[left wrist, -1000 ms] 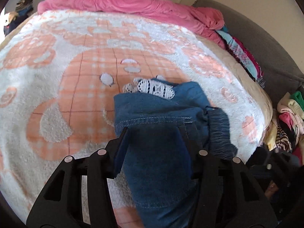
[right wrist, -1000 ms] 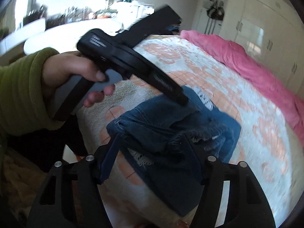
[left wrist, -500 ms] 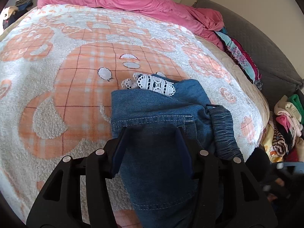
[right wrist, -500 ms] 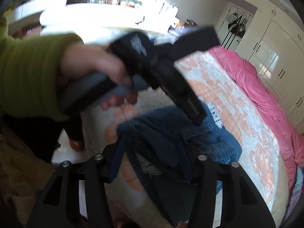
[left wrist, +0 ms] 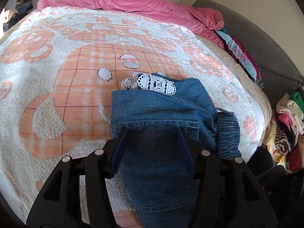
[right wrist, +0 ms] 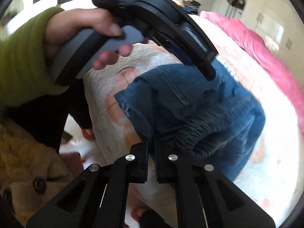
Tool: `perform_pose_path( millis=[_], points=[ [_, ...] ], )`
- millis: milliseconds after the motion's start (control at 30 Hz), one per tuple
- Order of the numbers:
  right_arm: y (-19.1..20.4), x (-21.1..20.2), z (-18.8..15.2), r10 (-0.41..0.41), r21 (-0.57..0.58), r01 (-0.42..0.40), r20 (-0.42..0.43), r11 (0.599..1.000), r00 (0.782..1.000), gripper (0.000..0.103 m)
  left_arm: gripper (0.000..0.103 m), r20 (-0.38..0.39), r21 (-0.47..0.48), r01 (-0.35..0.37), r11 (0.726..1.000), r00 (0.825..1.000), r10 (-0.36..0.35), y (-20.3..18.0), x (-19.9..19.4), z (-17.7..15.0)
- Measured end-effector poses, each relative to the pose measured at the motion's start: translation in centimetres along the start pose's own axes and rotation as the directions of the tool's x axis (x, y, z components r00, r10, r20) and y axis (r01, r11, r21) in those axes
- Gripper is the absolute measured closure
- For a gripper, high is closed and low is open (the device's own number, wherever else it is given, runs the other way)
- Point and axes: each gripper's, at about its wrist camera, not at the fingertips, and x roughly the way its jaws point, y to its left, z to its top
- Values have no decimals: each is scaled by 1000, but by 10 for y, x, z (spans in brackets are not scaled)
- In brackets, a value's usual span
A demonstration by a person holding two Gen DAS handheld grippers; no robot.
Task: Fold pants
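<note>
Blue denim pants (left wrist: 157, 114) with white lace trim (left wrist: 155, 83) lie folded in a bundle on the peach and white blanket (left wrist: 76, 76). My left gripper (left wrist: 152, 133) is open, its fingers straddling the near part of the denim. In the right wrist view the pants (right wrist: 199, 104) lie bunched, with the gathered waistband nearest. My right gripper (right wrist: 151, 142) is shut on the denim edge. The left gripper body (right wrist: 152, 19), held by a hand, rests its tip on the pants.
A pink duvet (left wrist: 133, 1) lies along the far side of the bed. A grey headboard (left wrist: 256, 43) and a stack of clothes (left wrist: 241, 55) are at the right. A clothes pile (left wrist: 285, 123) sits beyond the bed's right edge. A green sleeve (right wrist: 22, 57) is at the left.
My right gripper has closed from open onto the near edge of the pants and moved closer. My left gripper stays open over the denim, barely moved.
</note>
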Motion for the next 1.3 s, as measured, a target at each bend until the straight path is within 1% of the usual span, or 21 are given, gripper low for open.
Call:
perform_pose_path(
  millis=[67,167,267,333,500,567,600,633,700,767,833,933,1000,1100,1200,1300],
  points=[
    [-2,-4,-1,5,34,-6,19,999,1000,98,51,4,6,-7,1000,1000,7,-3,-3,0],
    [-5,-13,-3,5,44,-6,29,999,1000,95,51,15,27,-28,999,1000,27,-8,-6,-1],
    [-7,-21,-1,12,60,-15,43,998,999,87,47,26,39,-37,999,999,36,-14,-10,-3],
    [-7,-25,0,16,67,-19,47,998,999,80,46,36,47,-42,998,999,40,-17,-14,-3],
    [-1,-32,0,24,86,-31,79,996,997,71,41,58,56,-48,997,997,45,-20,-24,-4],
    [-1,-39,2,24,93,-33,100,995,995,69,41,68,59,-53,997,996,49,-21,-28,-4],
    [-3,-44,3,21,98,-32,109,995,994,67,40,72,59,-54,997,996,50,-22,-30,-5],
    [-4,-48,3,17,106,-30,118,994,993,63,40,77,60,-55,997,996,51,-22,-32,-4],
    [-9,-57,5,8,130,-26,141,991,990,58,39,87,58,-57,997,995,52,-22,-37,-4],
    [-15,-65,5,-10,160,-17,162,987,987,57,38,94,57,-57,997,994,52,-23,-40,-5],
    [-20,-71,4,-25,193,-10,178,981,984,52,37,103,56,-61,997,993,55,-23,-44,-5],
    [-33,-81,4,-63,257,8,204,966,977,45,35,115,56,-67,996,992,60,-24,-49,-6],
    [-41,-87,2,-89,303,18,221,953,971,44,34,125,60,-76,995,990,68,-25,-52,-6],
    [-58,-97,-2,-139,379,42,233,924,963,40,31,139,60,-89,994,987,80,-25,-58,-6],
    [-73,-103,-9,-185,451,64,231,890,955,39,29,151,54,-97,994,985,88,-23,-65,-7],
    [-86,-104,-18,-216,517,83,202,852,955,39,26,158,49,-106,993,983,97,-20,-69,-7]
  ],
)
